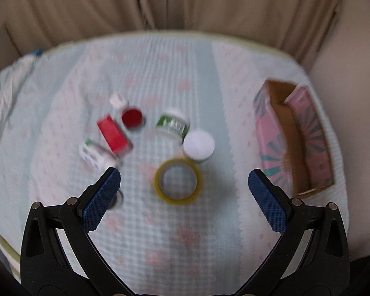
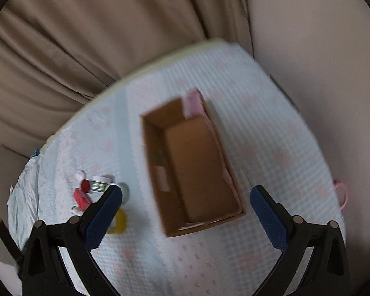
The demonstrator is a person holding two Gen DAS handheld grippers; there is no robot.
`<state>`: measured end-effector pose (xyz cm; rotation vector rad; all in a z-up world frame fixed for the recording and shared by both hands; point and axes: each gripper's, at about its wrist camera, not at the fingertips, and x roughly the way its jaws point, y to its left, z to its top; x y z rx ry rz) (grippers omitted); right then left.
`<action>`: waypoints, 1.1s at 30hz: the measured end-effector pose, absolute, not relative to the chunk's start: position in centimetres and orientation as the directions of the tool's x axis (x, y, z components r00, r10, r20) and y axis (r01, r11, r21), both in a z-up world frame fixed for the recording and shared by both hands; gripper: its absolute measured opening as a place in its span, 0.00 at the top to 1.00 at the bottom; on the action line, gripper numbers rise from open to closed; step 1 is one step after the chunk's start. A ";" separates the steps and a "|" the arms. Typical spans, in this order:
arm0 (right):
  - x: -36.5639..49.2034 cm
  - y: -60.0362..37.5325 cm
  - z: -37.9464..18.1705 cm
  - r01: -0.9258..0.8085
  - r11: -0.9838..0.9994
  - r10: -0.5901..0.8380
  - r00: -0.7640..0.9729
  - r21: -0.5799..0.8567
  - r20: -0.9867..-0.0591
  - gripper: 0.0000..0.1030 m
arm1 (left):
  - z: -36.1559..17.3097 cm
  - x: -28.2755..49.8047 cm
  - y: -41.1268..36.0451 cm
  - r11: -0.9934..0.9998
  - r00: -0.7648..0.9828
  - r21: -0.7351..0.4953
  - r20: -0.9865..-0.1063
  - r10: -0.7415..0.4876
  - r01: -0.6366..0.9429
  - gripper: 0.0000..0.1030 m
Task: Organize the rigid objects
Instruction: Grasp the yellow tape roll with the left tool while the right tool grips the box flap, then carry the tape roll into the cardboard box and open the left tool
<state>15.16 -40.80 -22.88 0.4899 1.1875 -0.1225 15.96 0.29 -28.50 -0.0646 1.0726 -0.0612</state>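
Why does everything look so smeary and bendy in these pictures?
Left wrist view: the tape roll and red box are smeared by motion blur; the table edge curves from fisheye bending. Right wrist view: the cardboard box is blurred too, while the gripper fingers stay sharp.

A: What do we see at the centre of the frame?

B: An open cardboard box (image 2: 197, 162), empty and brown inside, on a pale quilted cover (image 2: 271, 135).

A: And our right gripper (image 2: 186, 209)?

B: Its blue-padded jaws spread wide at the bottom, holding nothing. At lower left, small items cluster: a red box (image 2: 81, 198), a red-capped jar (image 2: 85, 185), a yellow tape roll (image 2: 119, 222). A beige curtain (image 2: 86, 37) fills the top.
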 end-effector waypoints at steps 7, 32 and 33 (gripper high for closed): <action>18.0 -44.7 -33.8 0.398 0.867 0.232 0.208 0.299 -0.950 0.00 | -39.4 18.3 -0.9 0.997 0.339 -0.054 -0.940 -0.030 -0.063 0.00; 17.5 -46.4 -42.9 0.403 0.842 0.363 0.072 0.360 -0.929 0.72 | -52.4 23.0 -1.5 0.988 0.259 0.060 -0.961 0.096 -0.142 0.00; 17.5 -46.5 -43.0 0.404 0.841 0.364 0.073 0.361 -0.929 0.72 | -52.5 23.0 -1.5 0.988 0.261 0.059 -0.961 0.096 -0.146 0.00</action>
